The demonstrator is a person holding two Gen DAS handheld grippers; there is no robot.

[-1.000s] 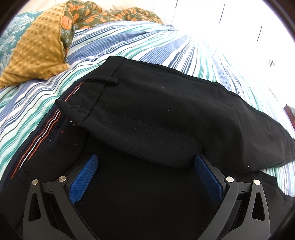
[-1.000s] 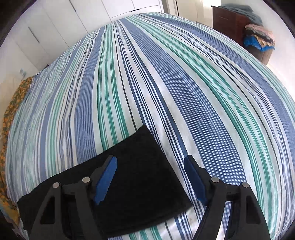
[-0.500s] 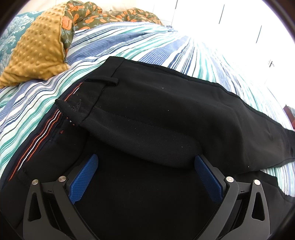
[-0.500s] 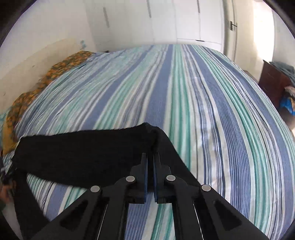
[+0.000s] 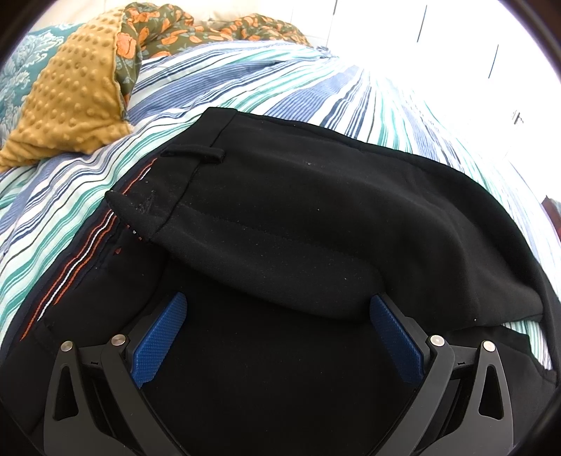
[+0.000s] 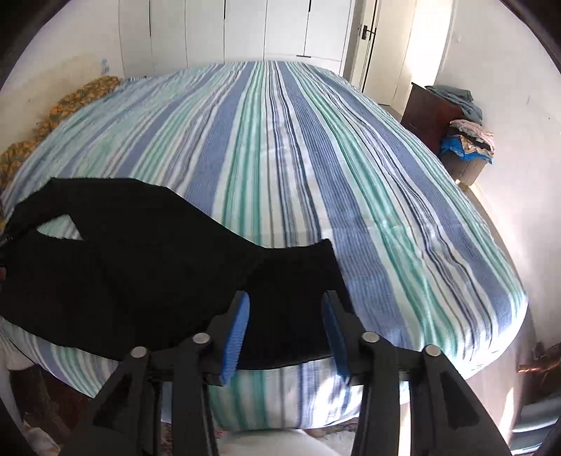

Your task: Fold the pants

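Nearest in the left wrist view, the left gripper [image 5: 277,336] rests spread wide over the seat of the black pants [image 5: 315,217], its blue pads [image 5: 157,338] standing apart with cloth between them but nothing pinched. It looks parked there as an anchor, so the waist end stays put while the other end is brought across. Just beyond it, one layer of the pants is already doubled over the other, and the waistband [image 5: 182,182] with its belt loop [image 5: 194,154] faces the yellow dotted cushion [image 5: 70,94] at the head of the striped bedspread [image 5: 245,70].

In the right wrist view, the right gripper [image 6: 285,336] hangs just off the near edge of the bed, and its jaws have just been opening. The leg hem [image 6: 298,266] lies between the pads, yet they no longer press on it, so the cloth reads as released. The hem sits close to the bed's near edge, probably set down there to make the lengthwise fold.

The pants run long across the near side of the bedspread [image 6: 315,158], crosswise to its stripes, waist toward the cushion side and hem toward the open side. Far off stand a dark dresser [image 6: 431,112] heaped with clothes and white wardrobe doors [image 6: 245,31].
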